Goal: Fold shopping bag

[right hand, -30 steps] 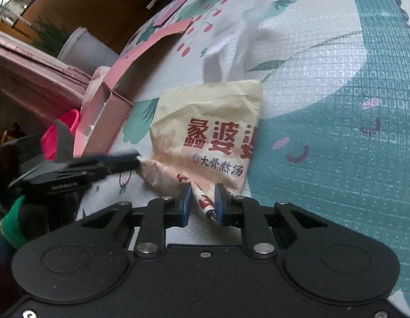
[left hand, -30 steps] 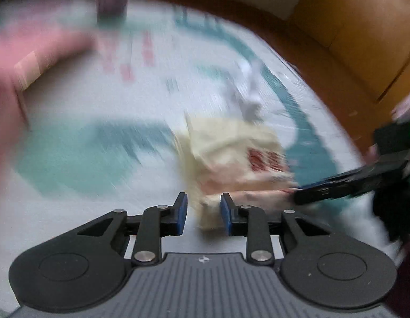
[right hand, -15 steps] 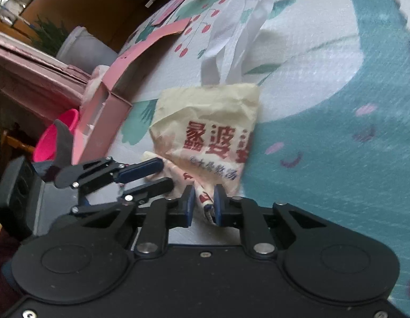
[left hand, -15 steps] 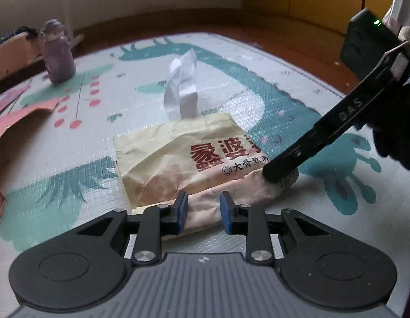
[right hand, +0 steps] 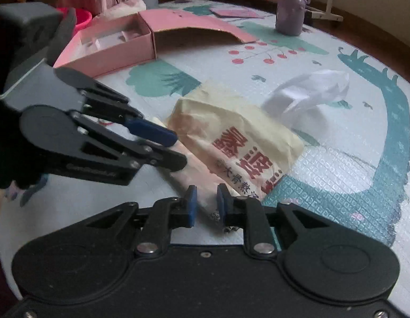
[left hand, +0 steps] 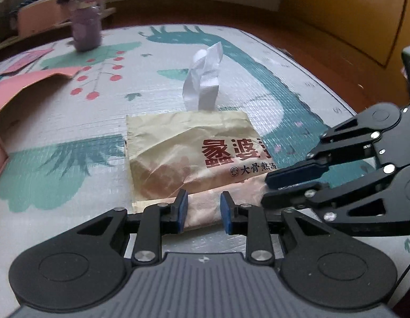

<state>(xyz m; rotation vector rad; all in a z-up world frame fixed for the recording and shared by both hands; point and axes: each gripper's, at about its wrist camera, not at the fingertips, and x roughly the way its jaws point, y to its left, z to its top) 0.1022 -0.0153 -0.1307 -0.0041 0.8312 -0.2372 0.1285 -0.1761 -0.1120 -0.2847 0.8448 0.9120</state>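
A cream shopping bag with red print lies folded on the play mat, its white handles sticking up at the far end. It also shows in the right wrist view with the handles. My left gripper is open, its pads either side of the bag's folded near edge. My right gripper is open with a narrow gap around the bag's near corner. Each gripper shows in the other's view, the right gripper and the left gripper, both at the bag's near edge.
A pink cardboard box with an open flap lies at the left of the mat. A purple bottle stands at the far side, also in the right wrist view. A wooden floor and yellow cabinet border the mat.
Both grippers have swung round to the bag's near edge and lowered toward the mat. The right gripper's jaws have opened slightly and let the bag corner down.
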